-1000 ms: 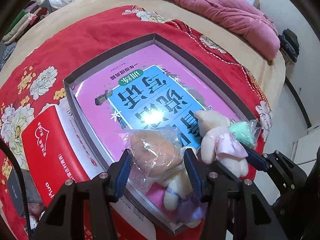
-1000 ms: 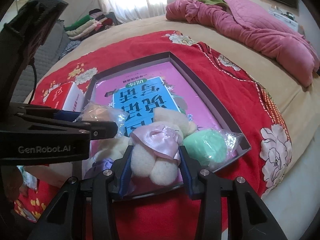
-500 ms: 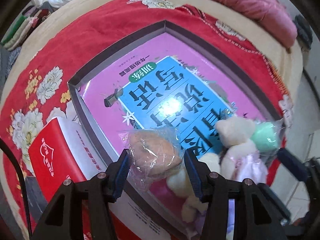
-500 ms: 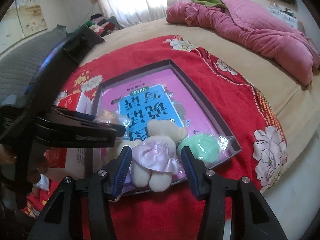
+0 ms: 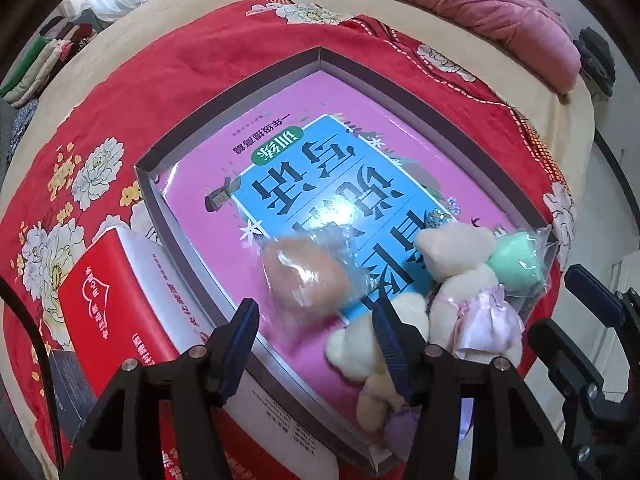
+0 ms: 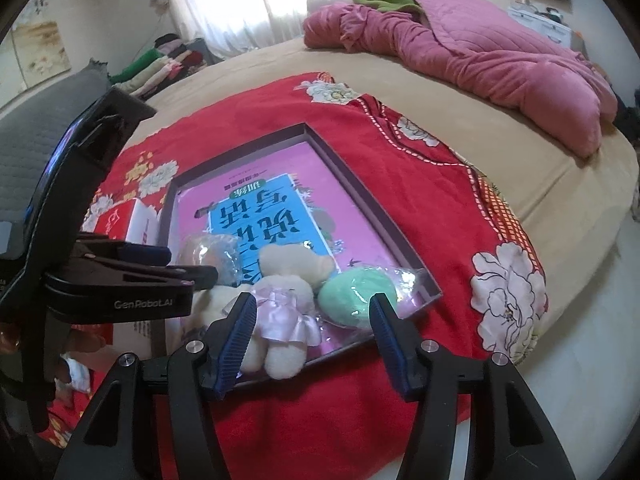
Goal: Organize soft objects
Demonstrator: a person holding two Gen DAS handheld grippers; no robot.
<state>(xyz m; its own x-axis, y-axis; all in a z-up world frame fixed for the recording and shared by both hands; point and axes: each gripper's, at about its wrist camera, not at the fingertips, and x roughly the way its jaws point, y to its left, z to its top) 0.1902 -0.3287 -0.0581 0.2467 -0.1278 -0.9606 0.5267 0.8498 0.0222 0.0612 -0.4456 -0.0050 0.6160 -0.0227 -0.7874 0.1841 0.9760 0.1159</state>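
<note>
While jaws of left gripper (image 5: 316, 344) and right gripper (image 6: 312, 332) are opening, nothing clamped: orange plush in clear bag (image 5: 306, 280) and cream bear in pink satin dress (image 6: 280, 312) are best left settled at 6 o'clock end of shallow grey tray (image 5: 240, 92); grippers withdrawn straight up.

we read "GenRobot.AI" in pale letters on the side of the black plastic left gripper (image 6: 170, 270) in the right wrist view. the glossy pink and blue book cover (image 5: 340, 184) lying in the shallow grey cardboard box (image 5: 248, 88) carries large chinese characters, upside down to us and not surely legible. the red and white carton (image 5: 108, 304) beside the box bears a white heart outline and small chinese print we cannot make out.
</note>
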